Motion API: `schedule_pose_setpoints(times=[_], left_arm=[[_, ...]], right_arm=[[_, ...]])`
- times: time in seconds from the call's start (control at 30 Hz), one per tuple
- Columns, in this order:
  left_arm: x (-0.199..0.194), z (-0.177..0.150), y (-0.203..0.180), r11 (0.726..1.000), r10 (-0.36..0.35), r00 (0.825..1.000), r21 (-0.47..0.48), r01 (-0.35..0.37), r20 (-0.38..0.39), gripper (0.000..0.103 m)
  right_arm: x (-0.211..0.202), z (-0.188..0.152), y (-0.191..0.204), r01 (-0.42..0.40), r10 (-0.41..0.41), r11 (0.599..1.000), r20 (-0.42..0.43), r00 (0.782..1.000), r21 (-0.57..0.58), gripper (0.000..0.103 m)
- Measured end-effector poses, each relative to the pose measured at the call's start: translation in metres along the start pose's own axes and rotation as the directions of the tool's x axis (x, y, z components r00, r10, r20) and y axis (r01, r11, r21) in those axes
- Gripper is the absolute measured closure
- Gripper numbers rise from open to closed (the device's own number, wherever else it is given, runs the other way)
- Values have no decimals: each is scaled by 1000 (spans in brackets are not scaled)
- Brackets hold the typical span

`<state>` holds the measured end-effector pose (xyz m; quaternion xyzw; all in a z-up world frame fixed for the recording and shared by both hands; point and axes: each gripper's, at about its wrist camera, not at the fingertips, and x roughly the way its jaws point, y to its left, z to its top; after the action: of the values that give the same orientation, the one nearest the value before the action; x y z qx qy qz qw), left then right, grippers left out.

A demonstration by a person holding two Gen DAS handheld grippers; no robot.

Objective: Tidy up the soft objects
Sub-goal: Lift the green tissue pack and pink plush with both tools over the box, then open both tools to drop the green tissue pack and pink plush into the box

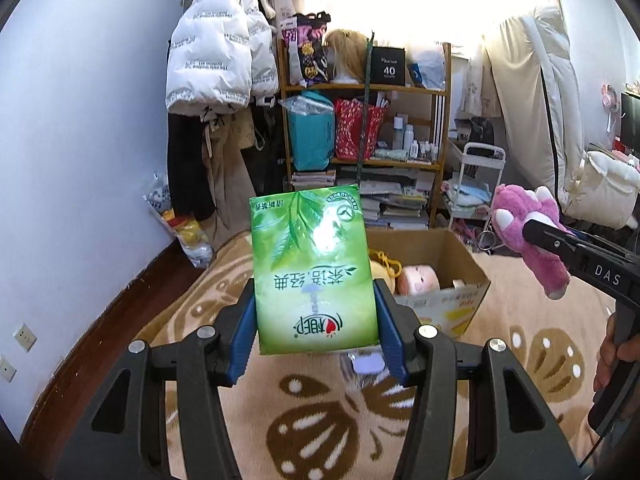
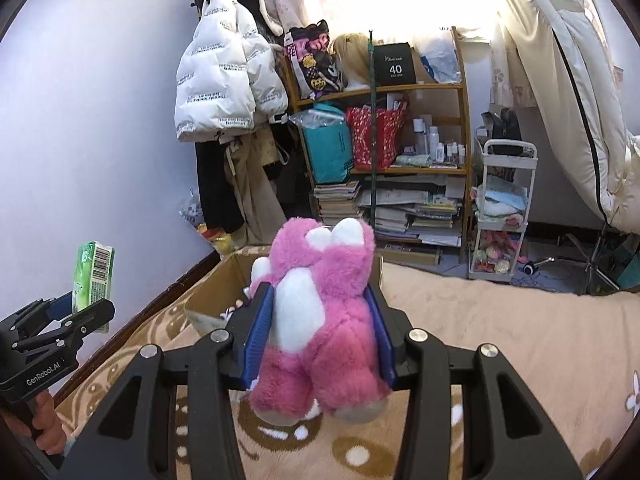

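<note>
Items held: a glossy green plastic-wrapped pack of tissues [image 1: 314,270] is clamped between the blue-padded fingers of the left gripper [image 1: 316,320] and is carried upright in the air, in front of an open brown cardboard box [image 1: 452,276] that stands on a beige carpet with brown butterfly pattern [image 1: 320,432]. A fluffy pink and white plush toy [image 2: 320,320] is squeezed at its middle by the right gripper [image 2: 320,336], likewise off the floor, near the box and to its right. Box contents already seen: a round pale plush with a pink face [image 1: 418,280] and a yellowish soft item with a yellow clasp [image 1: 384,264]. Step judged in hand: both items are being brought to the box for deposit. Recommended handling: each item should be moved fully over the box opening and lowered past the rim before the grip is eased, one gripper at a time, so that the two tools are not crowded together. The tissue pack's slick wrapper may slip if grip is loosened early; the plush will spring back and may catch on the pads.
</note>
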<state>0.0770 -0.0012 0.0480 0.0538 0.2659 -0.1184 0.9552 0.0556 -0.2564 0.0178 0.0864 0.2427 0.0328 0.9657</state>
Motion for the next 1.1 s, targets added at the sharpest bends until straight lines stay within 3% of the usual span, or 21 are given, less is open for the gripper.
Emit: schedule_pose_setpoints(times=[0.53,1.1], left_arm=[[26,40,-15,997,15,994,71,-22,105,50],[85,41,-25,996,13,999,90,-17,48,49]], right_arm=[[29,28,-2,-8,9,999,29,1000,-43,54],[75,19,-7,-24,23,998,-20,1000,-58,54]])
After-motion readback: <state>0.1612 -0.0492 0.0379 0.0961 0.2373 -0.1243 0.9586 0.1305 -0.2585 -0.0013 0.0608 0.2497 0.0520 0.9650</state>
